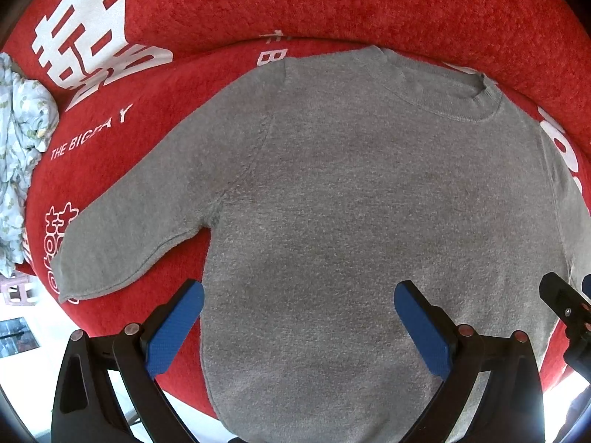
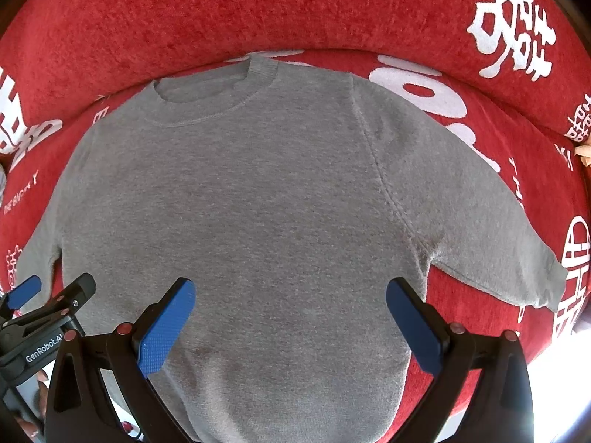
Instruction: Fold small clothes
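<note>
A small grey knit sweater (image 1: 351, 203) lies flat, front up, on a red sofa seat (image 1: 122, 136), collar at the far side, both short sleeves spread out. It also shows in the right wrist view (image 2: 240, 203). My left gripper (image 1: 299, 295) is open and empty, hovering over the sweater's lower left part, its left finger beside the body's left edge. My right gripper (image 2: 290, 295) is open and empty over the lower right part. The right gripper's tip shows at the left view's right edge (image 1: 565, 302); the left gripper shows in the right view (image 2: 48, 299).
The red sofa's backrest (image 2: 295, 11) with white lettering rises behind the collar. A crumpled pale patterned cloth (image 1: 22, 140) lies on the seat's far left. The seat's front edge (image 1: 110, 325) runs just below the sweater's hem, with bright floor beyond.
</note>
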`<state>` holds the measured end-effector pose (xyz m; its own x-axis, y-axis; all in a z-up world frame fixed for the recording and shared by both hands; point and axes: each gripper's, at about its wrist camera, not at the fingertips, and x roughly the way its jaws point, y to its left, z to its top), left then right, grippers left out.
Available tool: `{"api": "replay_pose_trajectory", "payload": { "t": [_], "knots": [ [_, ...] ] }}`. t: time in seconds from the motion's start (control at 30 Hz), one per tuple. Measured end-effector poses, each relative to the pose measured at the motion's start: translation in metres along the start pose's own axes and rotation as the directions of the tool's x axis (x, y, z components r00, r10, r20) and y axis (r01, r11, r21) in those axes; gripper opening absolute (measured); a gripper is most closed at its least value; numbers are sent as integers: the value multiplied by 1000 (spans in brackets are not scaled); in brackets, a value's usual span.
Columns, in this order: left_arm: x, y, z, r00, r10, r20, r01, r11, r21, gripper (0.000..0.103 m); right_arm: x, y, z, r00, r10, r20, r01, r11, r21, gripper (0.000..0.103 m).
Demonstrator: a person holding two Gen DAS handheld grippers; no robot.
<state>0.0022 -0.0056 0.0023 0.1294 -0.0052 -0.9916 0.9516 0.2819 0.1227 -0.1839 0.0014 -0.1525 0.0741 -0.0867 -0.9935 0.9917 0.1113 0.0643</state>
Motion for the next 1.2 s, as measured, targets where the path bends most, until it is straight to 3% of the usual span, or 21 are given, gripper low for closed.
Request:
{"api": "replay_pose_trajectory", "payload": {
  "t": [0.53,1.2],
  "knots": [
    [0,1,-1,1000,1,8,0,1000,-3,103,-1,2,0,998,-54,9,54,999,-5,103],
    [-2,2,-3,999,-1,36,1,1000,-9,103,-1,6,-1,999,-35,5,35,999,-4,103]
  ]
}}
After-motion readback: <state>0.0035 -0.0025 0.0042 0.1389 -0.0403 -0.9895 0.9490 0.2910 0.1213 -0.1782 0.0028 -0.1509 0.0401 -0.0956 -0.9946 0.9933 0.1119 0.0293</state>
